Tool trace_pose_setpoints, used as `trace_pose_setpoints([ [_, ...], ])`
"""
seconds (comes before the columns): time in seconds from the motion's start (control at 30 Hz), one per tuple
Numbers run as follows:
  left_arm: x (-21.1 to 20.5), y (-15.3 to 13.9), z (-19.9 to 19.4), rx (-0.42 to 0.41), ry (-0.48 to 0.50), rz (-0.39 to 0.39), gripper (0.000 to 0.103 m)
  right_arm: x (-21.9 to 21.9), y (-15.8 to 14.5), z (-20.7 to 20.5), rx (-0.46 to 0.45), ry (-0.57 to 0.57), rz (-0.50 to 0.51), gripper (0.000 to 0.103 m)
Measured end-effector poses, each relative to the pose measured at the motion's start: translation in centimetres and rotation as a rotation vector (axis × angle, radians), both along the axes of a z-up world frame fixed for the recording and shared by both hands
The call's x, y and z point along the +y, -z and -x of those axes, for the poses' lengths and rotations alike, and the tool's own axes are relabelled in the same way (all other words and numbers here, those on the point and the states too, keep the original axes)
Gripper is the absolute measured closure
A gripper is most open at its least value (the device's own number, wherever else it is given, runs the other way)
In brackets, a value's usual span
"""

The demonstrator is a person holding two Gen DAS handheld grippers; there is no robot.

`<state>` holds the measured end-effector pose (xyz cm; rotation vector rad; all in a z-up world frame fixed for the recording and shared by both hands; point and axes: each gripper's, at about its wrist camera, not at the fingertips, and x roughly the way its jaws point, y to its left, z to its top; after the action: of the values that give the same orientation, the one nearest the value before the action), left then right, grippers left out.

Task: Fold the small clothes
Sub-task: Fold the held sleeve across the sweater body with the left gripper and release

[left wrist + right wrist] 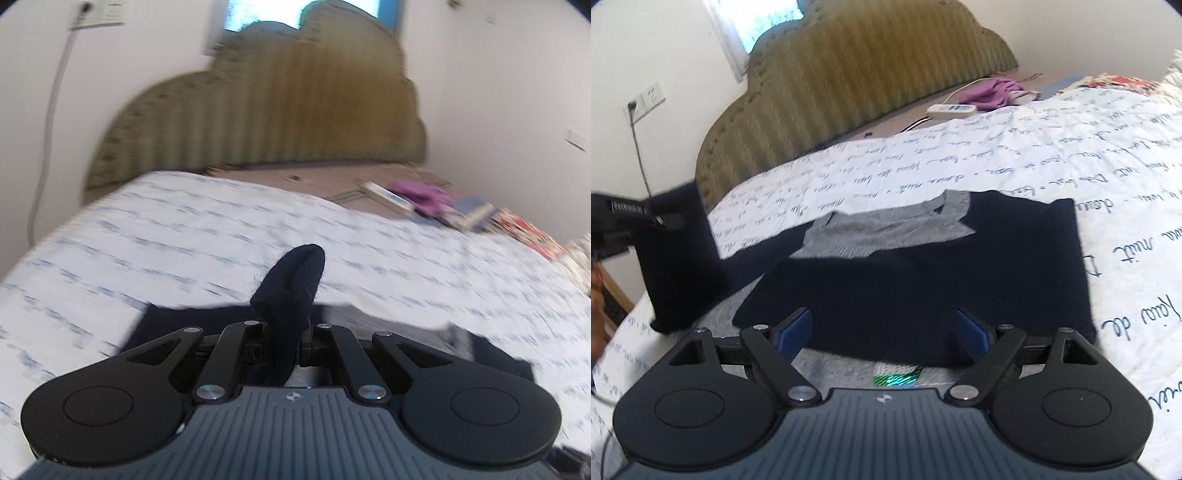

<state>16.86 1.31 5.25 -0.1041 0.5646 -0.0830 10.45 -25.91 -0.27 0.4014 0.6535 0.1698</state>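
Note:
A navy sweater (960, 266) with a grey collar area (886, 232) lies flat on the white, script-printed bed sheet (1034, 155). In the left wrist view my left gripper (286, 332) is shut on a navy sleeve end (291, 280), which sticks up between the jaws above the sweater (166, 325). In the right wrist view that left gripper (670, 220) is at the far left, with the sleeve (683, 266) hanging lifted from it. My right gripper (882, 328) hovers over the sweater's near edge, its blue pads (794, 328) wide apart with nothing pinched.
A ribbed olive headboard (849, 74) stands behind the bed. Beyond the sheet lie a white power strip (951, 109), a purple cloth (990, 90) and some books (469, 214). A wall socket with a cable (646, 99) is at the left. A hand (596, 325) shows at the left edge.

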Motion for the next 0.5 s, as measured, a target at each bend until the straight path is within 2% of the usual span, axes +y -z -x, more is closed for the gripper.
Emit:
trace_pose_setpoints([
  [0.17, -4.2, 3.6, 0.0, 0.06, 0.101, -0.033, 0.097, -2.0, -0.1, -0.6, -0.003, 0.019, -0.068, 0.019],
  [0.23, -5.1, 5.3, -0.3, 0.107, 0.137, -0.039, 0.085, -2.9, -0.2, -1.0, -0.02, -0.001, -0.154, 0.019],
  [0.27, -5.2, 6.0, -0.5, 0.13, 0.152, -0.036, 0.084, -3.3, -0.2, -1.3, -0.025, -0.015, -0.208, 0.019],
  [0.37, -5.3, 7.7, -1.0, 0.188, 0.187, -0.031, 0.066, -4.3, 0.6, -3.2, -0.006, -0.072, -0.391, 0.019],
  [0.4, -5.0, 7.9, -0.8, 0.197, 0.194, -0.02, 0.052, -4.3, 1.0, -3.9, 0.006, -0.086, -0.437, 0.019],
  [0.43, -4.7, 7.8, -0.5, 0.198, 0.201, -0.011, 0.04, -4.2, 1.4, -4.6, 0.019, -0.102, -0.469, 0.019],
  [0.5, -3.9, 7.2, 0.6, 0.172, 0.204, -0.007, 0.028, -3.6, 1.8, -5.8, 0.042, -0.129, -0.498, 0.018],
])
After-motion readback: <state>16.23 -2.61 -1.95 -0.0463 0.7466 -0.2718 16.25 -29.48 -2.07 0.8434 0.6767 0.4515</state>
